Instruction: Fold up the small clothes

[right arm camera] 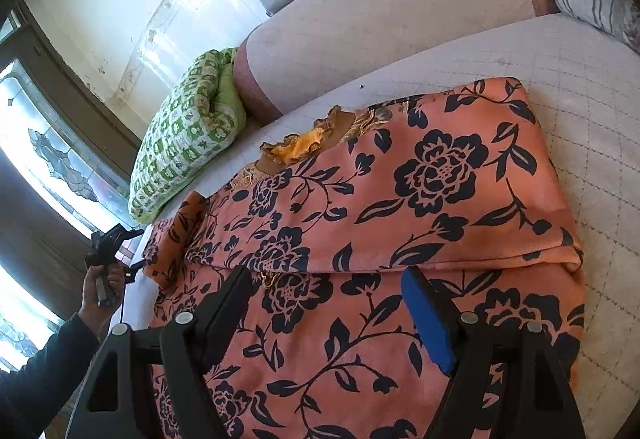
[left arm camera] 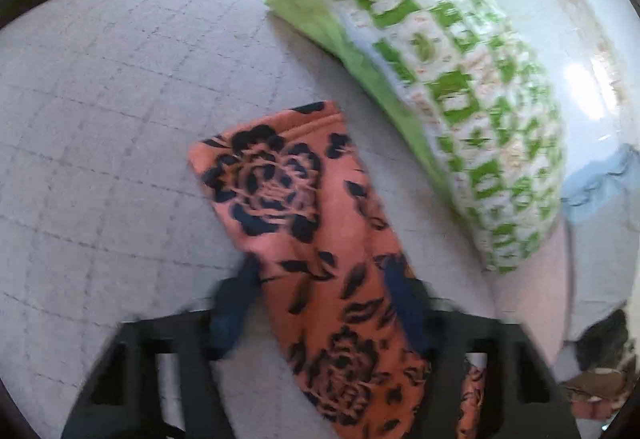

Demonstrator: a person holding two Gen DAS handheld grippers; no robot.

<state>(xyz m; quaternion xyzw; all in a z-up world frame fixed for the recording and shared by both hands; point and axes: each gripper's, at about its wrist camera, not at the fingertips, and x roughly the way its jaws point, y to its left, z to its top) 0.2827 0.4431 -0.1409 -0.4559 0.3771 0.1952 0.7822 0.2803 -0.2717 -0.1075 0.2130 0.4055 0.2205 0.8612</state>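
**Floral garment half folded on the bed**

The orange garment with black roses (right arm camera: 400,199) lies on the grey quilted bed (right arm camera: 580,79), just beside the green-and-white checked pillow (right arm camera: 188,135). Left gripper (left arm camera: 320,303) fingers pinch its narrow end. Right gripper (right arm camera: 328,303) hovers above it, fingers spread.

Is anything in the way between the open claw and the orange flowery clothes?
Nothing visible. The right gripper hangs open right over the orange garment with black flowers, spread on the grey quilted bed. The green-and-white patterned pillow lies off to the side, clear of it.
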